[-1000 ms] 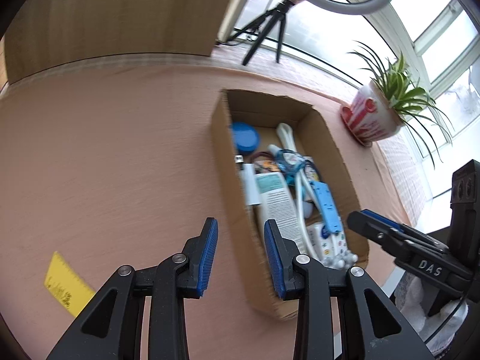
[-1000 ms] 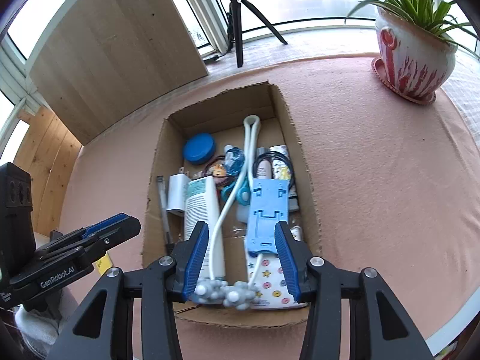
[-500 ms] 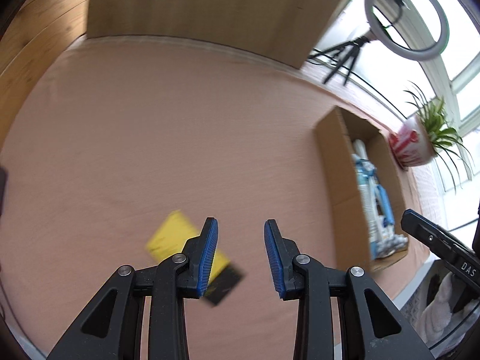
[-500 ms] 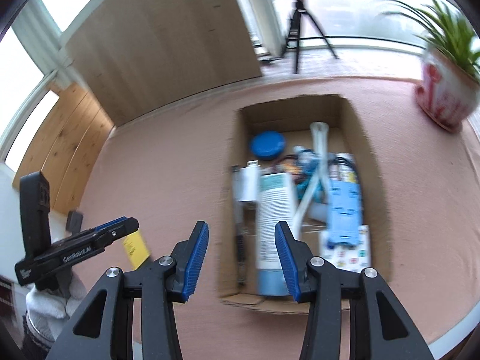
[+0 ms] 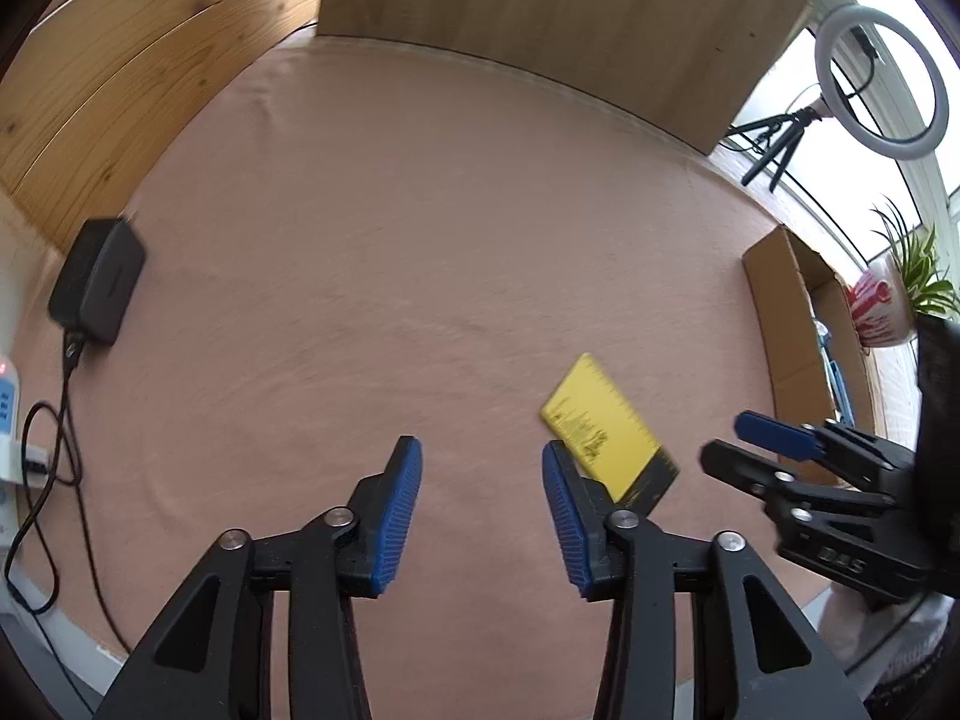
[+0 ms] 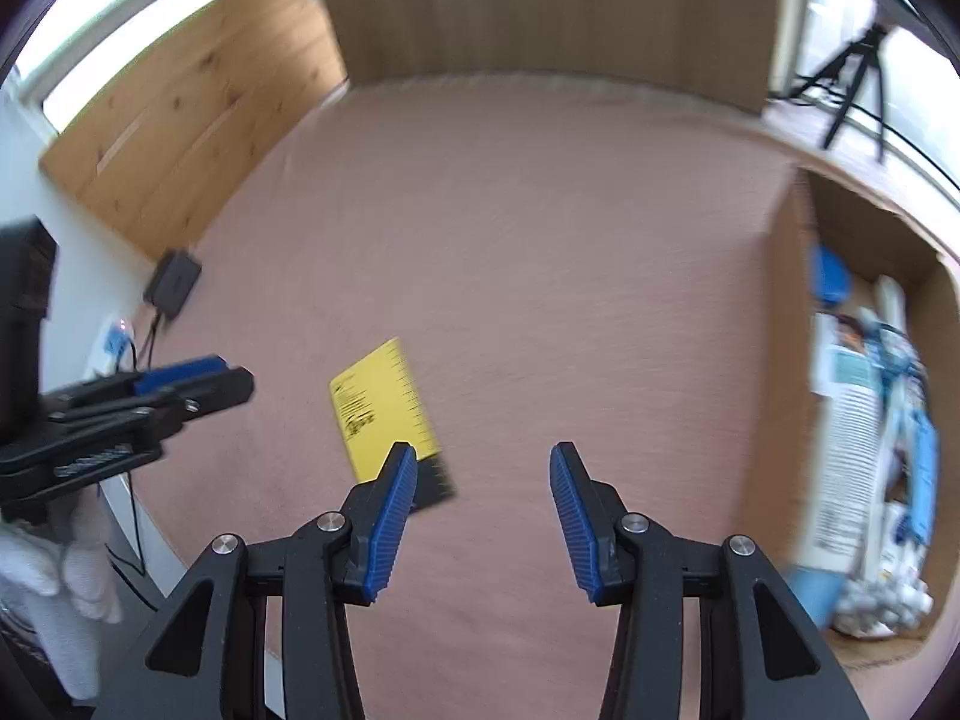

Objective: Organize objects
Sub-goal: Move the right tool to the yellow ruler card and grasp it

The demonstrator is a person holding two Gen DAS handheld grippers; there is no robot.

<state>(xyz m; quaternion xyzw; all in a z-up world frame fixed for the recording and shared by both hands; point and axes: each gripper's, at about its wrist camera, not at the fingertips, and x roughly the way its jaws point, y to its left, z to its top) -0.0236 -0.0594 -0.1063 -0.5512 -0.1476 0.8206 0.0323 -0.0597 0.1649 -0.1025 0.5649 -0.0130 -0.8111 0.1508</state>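
1. Yellow flat card with black print and a black end strip (image 5: 606, 429) lies flat on the pink cloth-covered table (image 5: 420, 252), alone on the bare cloth between the two grippers.
2. Left gripper (image 5: 482, 507), black with blue ribbed pads, hovers over the table with its jaws spread wide and nothing between them; the card lies just past its right fingertip, outside the gap.
3. Right gripper (image 6: 483, 510), of the same make, is likewise spread apart and holds nothing; in its own view the card (image 6: 387, 411) sits ahead of its left finger, whose tip covers part of the card's black end.
4. Each gripper shows in the other's view: the right one at the left camera's right edge, the left one at the right camera's left edge, held by a white-gloved hand (image 6: 54, 558).
5. Brown open-topped cardboard box (image 6: 786, 372) stands on the cloth to the right, well apart from the card; it holds a blue round lid (image 6: 831, 279), a white printed tube (image 6: 852, 438) and other blurred items.
6. Farther out, a black power adapter with its cable (image 5: 96, 288) rests at the table's left edge, a light wooden board (image 5: 570, 24) stands along the far edge, and a ring light on a tripod (image 5: 879, 81) and a potted plant in a red-and-white pot (image 5: 888, 306) sit by the window.
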